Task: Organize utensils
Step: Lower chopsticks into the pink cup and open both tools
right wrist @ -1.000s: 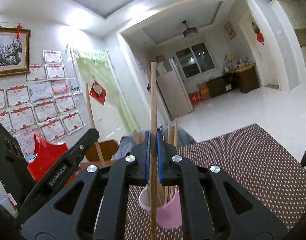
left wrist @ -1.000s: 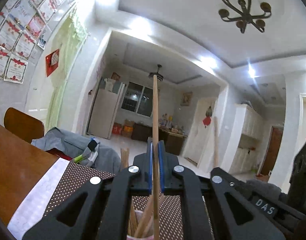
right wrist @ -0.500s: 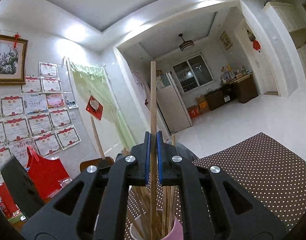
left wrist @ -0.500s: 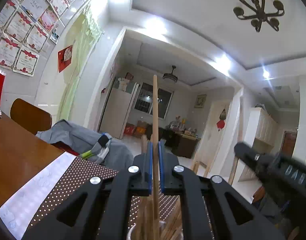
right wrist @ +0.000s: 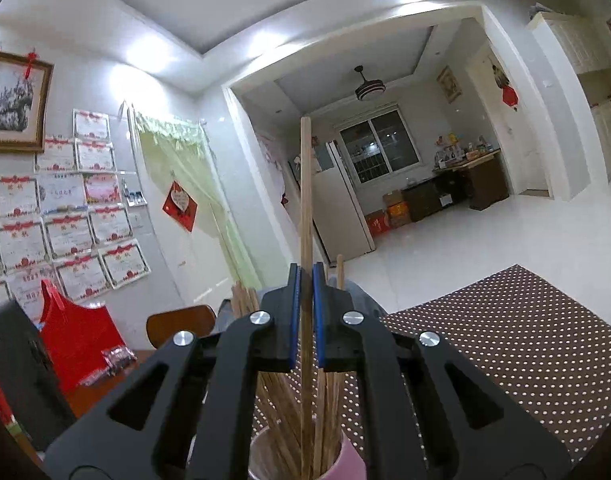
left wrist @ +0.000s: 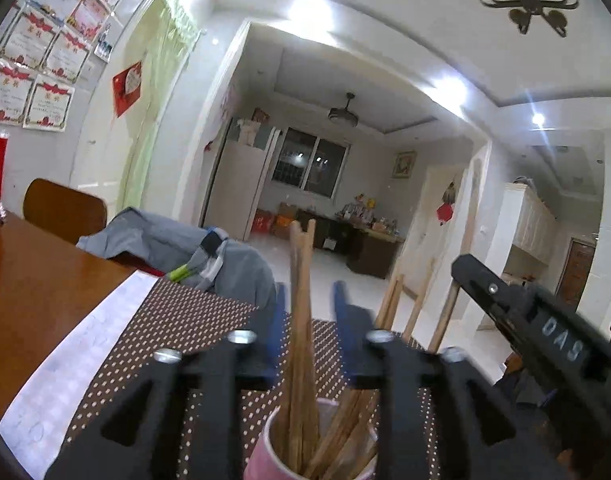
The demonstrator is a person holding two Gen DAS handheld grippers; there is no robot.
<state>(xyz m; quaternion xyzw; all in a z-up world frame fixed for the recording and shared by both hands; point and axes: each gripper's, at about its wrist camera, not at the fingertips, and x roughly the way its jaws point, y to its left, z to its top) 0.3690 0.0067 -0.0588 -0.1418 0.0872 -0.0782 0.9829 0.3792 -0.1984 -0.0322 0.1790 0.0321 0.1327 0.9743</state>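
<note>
A long thin wooden chopstick (right wrist: pixel 306 200) is clamped upright in the right tool (right wrist: pixel 304 280), directly above the pink cup (right wrist: pixel 347 460). The left tool (left wrist: pixel 309 300) is spread apart above that cup. The stick is judged light, stiff and smooth, best gripped mid-shaft.

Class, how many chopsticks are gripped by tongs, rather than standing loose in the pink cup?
1. The right tongs pinch one chopstick upright over the pink cup. The left tongs are open around loose chopsticks in the cup.
</note>
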